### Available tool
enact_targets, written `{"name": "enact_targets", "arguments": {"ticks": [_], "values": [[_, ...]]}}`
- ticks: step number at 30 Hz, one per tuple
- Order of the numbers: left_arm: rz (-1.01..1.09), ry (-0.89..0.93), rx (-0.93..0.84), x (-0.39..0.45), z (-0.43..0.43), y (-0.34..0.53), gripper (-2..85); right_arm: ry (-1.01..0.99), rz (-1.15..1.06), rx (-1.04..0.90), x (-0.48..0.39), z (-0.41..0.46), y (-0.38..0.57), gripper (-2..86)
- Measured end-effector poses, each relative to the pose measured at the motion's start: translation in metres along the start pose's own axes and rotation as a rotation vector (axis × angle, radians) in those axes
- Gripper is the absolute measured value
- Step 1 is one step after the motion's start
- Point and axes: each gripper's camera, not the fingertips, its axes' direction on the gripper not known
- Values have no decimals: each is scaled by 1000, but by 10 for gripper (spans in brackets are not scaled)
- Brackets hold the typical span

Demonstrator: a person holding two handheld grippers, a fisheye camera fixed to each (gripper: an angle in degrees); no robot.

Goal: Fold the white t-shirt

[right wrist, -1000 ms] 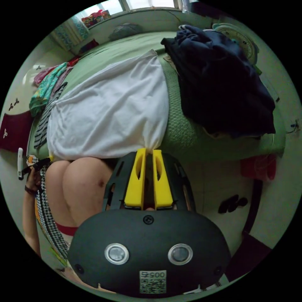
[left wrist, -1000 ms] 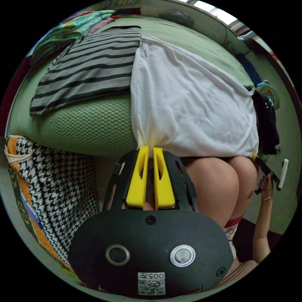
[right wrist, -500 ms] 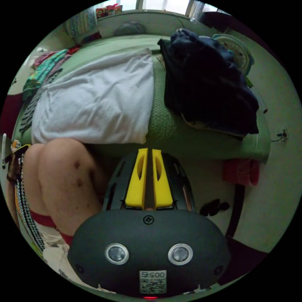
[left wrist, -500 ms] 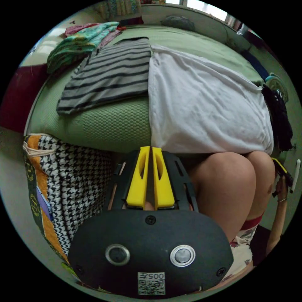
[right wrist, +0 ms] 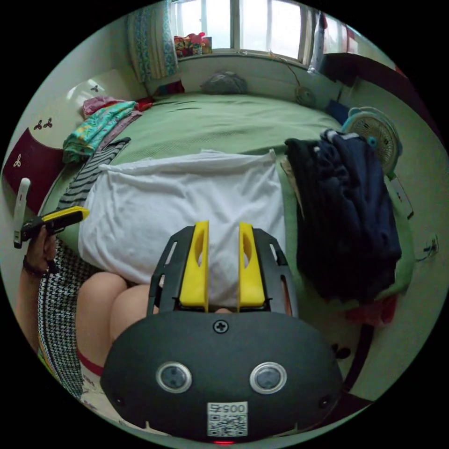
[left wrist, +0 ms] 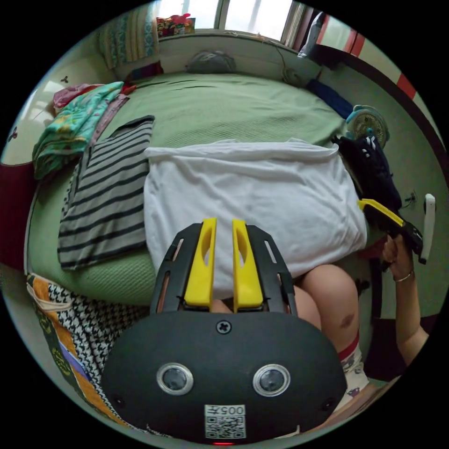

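Observation:
The white t-shirt (left wrist: 252,196) lies flat as a folded rectangle on the green bed (left wrist: 224,103), its near edge hanging over the bed's edge onto the person's knees (left wrist: 327,299). My left gripper (left wrist: 224,223) hovers above that near edge, jaws slightly apart, nothing between them. The same shirt (right wrist: 187,206) shows in the right gripper view, where my right gripper (right wrist: 223,225) stands open over its near edge, holding nothing. Each view catches the other gripper out to the side in a hand: the right gripper (left wrist: 381,213) and the left gripper (right wrist: 61,216).
A folded grey striped shirt (left wrist: 107,187) lies left of the white one, with colourful clothes (left wrist: 75,126) beyond it. A heap of dark navy clothes (right wrist: 346,210) sits on the bed's right side, a small fan (right wrist: 374,135) behind it. A houndstooth bag (left wrist: 79,313) stands by the bed.
Both grippers have let go of the shirt's near corners and their jaws have parted. The shirt has settled flat on the bed. Both cameras have risen and tilted up over the bed.

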Motion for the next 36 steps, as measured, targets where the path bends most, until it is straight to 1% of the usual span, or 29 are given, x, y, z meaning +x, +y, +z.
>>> {"name": "enact_targets", "arguments": {"ticks": [3,9,15,18,23,26,30,33,36], "values": [[18,18,2,9,13,-22,74,2,-24,-4,-10,20,-26,93],[44,55,23,23,38,-60,84,41,-5,-33,-12,67,-71,96],[45,78,41,27,63,-90,86,66,-41,-72,-16,99,-97,95],[58,80,37,32,70,-100,86,86,-25,-41,-17,96,-107,96],[86,118,66,42,70,-108,87,58,-20,21,-17,87,-130,94],[102,110,56,48,74,-109,89,30,22,-13,-10,94,-155,93],[74,69,36,46,85,-116,90,55,89,-74,5,102,-179,93],[44,53,31,40,89,-122,91,13,101,-42,10,85,-173,93],[27,43,23,36,94,-126,89,-30,54,-25,7,68,-152,93]]}}
